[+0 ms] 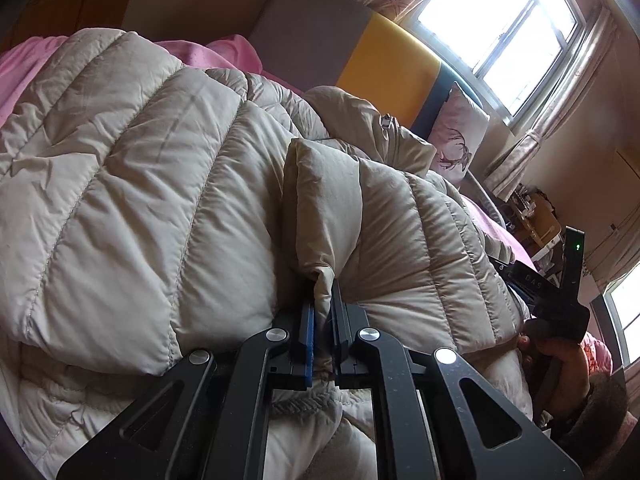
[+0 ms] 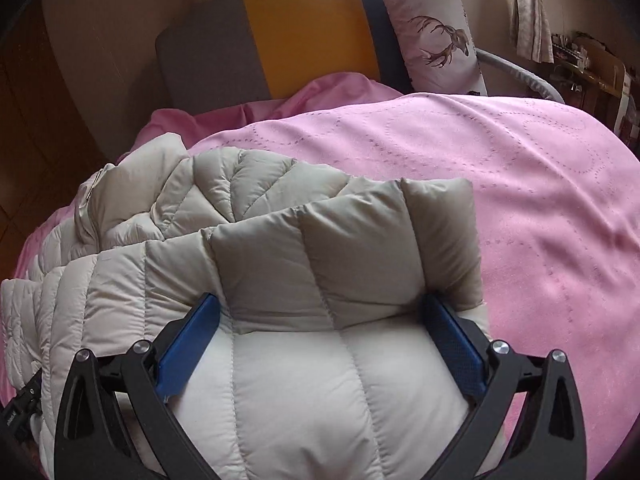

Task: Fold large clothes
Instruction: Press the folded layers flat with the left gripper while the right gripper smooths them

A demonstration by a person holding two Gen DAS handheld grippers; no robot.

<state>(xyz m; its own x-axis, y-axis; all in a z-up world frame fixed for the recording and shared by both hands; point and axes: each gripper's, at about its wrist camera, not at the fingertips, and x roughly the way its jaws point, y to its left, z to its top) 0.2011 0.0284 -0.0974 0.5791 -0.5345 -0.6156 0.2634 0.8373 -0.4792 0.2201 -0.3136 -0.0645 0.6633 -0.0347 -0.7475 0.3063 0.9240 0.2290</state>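
My left gripper (image 1: 323,312) was pinched nearly closed on a thin edge of the beige down jacket (image 1: 160,184), keeping that edge lifted for the fold. My right gripper (image 2: 320,332) stood wide, its blue pads (image 2: 452,344) flanking a thick folded panel of the jacket; I could not tell whether they pressed it. The jacket lay bunched toward the left edge of the pink bedspread (image 2: 520,184), well short of the headboard (image 2: 304,28).
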